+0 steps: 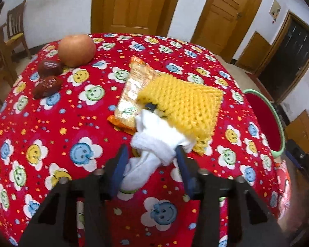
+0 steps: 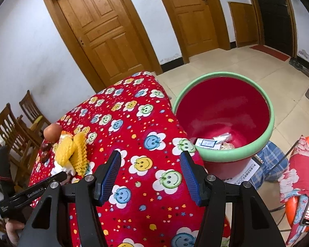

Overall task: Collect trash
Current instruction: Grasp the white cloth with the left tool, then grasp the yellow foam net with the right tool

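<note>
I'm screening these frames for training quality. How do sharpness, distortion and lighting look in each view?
Left wrist view: strong fisheye bulge in the tablecloth, dark vignetted corners; the white tissue between the left gripper fingers is smeared, as are the edges. Right wrist view: door frames bow, the bin and right gripper look sharp; even light, no harsh glare.

Left gripper (image 1: 152, 154) jaws spread around white tissue (image 1: 154, 142), yellow foam net (image 1: 185, 107) beside; apple (image 1: 76, 49) far left

A home: panelled wooden doors (image 2: 105, 30), dining chairs (image 2: 14, 131) (wooden), smiley tablecloth (image 2: 138, 123).
</note>
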### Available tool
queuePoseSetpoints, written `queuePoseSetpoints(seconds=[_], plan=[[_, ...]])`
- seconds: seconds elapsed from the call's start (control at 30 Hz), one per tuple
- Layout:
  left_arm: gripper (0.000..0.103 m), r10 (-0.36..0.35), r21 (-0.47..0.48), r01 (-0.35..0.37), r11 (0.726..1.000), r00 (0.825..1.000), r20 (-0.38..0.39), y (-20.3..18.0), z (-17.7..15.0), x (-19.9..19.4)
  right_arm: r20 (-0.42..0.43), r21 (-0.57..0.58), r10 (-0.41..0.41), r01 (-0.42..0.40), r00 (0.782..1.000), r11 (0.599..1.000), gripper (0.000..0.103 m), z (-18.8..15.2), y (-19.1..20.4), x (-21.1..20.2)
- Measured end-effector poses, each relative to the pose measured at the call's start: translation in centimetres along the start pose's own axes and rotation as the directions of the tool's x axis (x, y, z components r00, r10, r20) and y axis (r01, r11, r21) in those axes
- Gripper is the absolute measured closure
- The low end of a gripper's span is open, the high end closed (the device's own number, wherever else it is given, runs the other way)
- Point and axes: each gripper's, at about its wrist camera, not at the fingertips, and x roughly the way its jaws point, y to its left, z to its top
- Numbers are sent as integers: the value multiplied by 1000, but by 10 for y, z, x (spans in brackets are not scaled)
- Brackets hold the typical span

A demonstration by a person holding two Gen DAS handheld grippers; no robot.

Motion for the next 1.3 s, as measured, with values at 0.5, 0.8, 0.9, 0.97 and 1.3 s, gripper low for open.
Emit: queuePoseSetpoints(seconds=[0.5,0.8,0.9,0.97,1.3], plan=[[83,-81,-33,83,996,994,67,14,-7,-41,-53,-77,79,-83,995,994,42,-2,42,19],[83,-45,-116,60,991,991,126,44,-8,-62,-107,-132,135,-149,985,980,42,-3,81,40],[83,-31,-143,50,988,991,133,55,-7,-63,-125,-150,147,-165,981,975,42,-5,94,48],[83,-27,-159,48,986,991,133,62,-7,-62,-133,-160,157,-178,979,971,42,-4,101,54],[83,-22,-200,48,979,991,128,79,-7,-56,-139,-129,162,-180,977,975,42,7,114,90]])
